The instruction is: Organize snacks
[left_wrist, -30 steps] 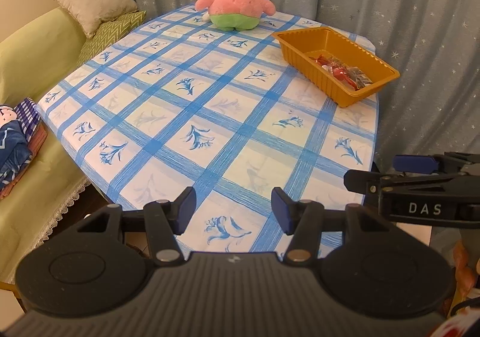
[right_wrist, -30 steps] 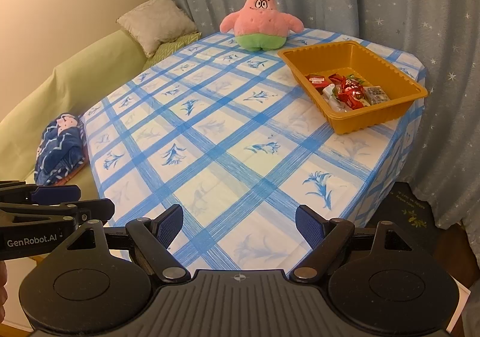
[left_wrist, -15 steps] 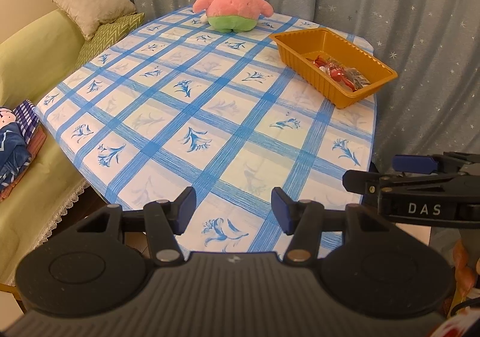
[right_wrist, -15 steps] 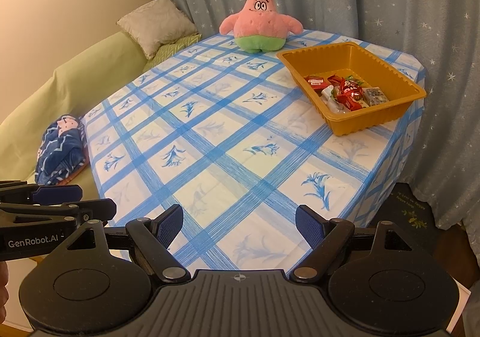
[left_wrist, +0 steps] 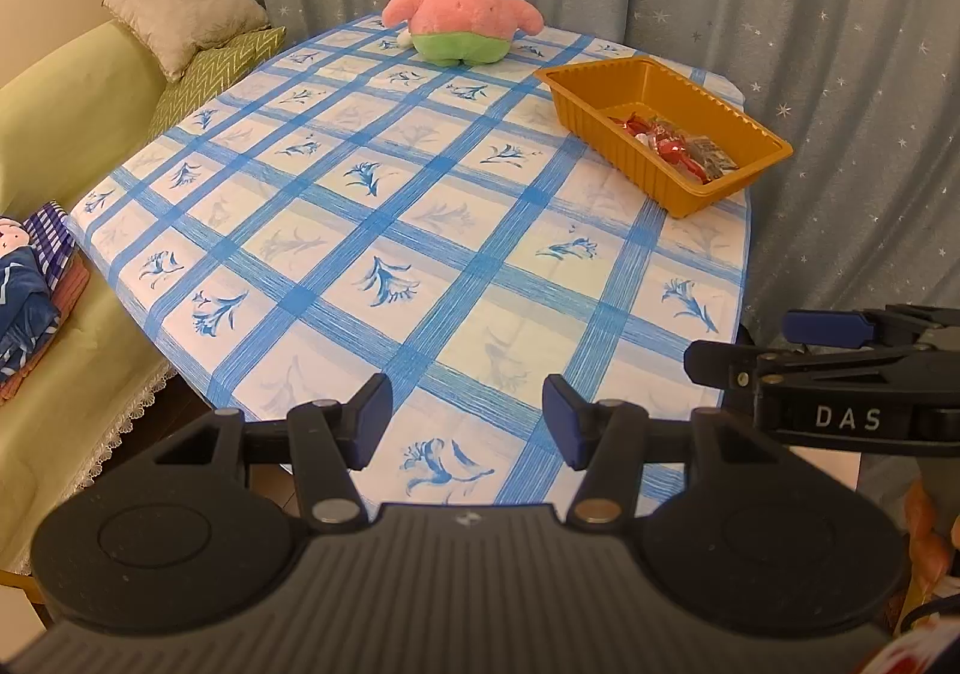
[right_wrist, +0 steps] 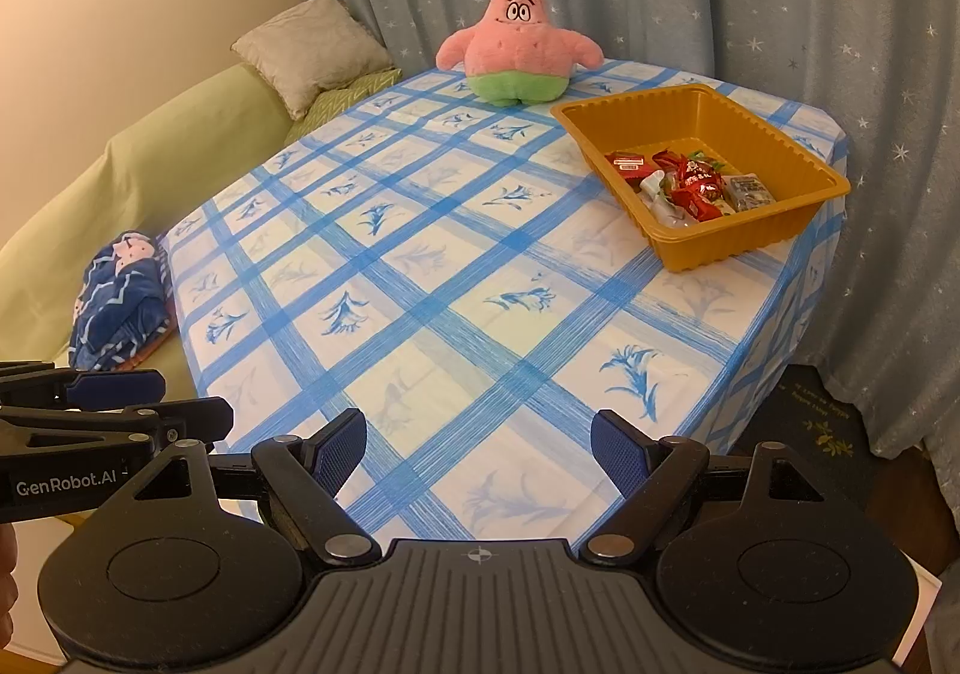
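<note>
tray [right_wrist: 780, 146]: glossy plastic | tablecloth [right_wrist: 456, 314]: matt cloth | toy [right_wrist: 519, 44]: plush

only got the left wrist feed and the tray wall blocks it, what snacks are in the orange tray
Observer: The right wrist view looks down into the orange tray. The snacks are a small heap of mostly red wrappers, with one grey packet at the heap's right end.
Operator: is the right gripper holding anything
Observer: No. The right gripper is open, and only the tablecloth shows between its pads.
Operator: whats past the table edge on that side
Observer: A dark mat with a yellow floral print lies on the floor there.
</note>
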Available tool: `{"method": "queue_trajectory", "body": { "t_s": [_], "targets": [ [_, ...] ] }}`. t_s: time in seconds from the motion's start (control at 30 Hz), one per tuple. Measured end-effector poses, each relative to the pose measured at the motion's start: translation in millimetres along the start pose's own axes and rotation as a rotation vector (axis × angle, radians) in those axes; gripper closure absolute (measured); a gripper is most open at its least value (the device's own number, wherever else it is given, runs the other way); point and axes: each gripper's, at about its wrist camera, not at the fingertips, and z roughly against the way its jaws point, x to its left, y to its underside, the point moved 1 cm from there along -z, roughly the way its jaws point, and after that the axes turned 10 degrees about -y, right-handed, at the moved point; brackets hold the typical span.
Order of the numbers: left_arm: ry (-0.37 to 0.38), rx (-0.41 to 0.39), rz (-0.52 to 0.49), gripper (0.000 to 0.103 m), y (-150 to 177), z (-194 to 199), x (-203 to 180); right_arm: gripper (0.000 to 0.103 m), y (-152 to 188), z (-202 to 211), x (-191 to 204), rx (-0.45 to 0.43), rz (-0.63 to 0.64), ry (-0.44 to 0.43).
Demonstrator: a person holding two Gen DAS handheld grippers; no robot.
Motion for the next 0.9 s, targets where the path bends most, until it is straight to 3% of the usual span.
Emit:
{"method": "queue_trajectory", "body": {
  "t_s": [0.9],
  "targets": [
    [0.001,-0.001,0.0,0.05,-0.1,-1.5,1.3,0.021,-0.5,-1.4,0.0,-0.001,0.0,0.0]
  ]
}}
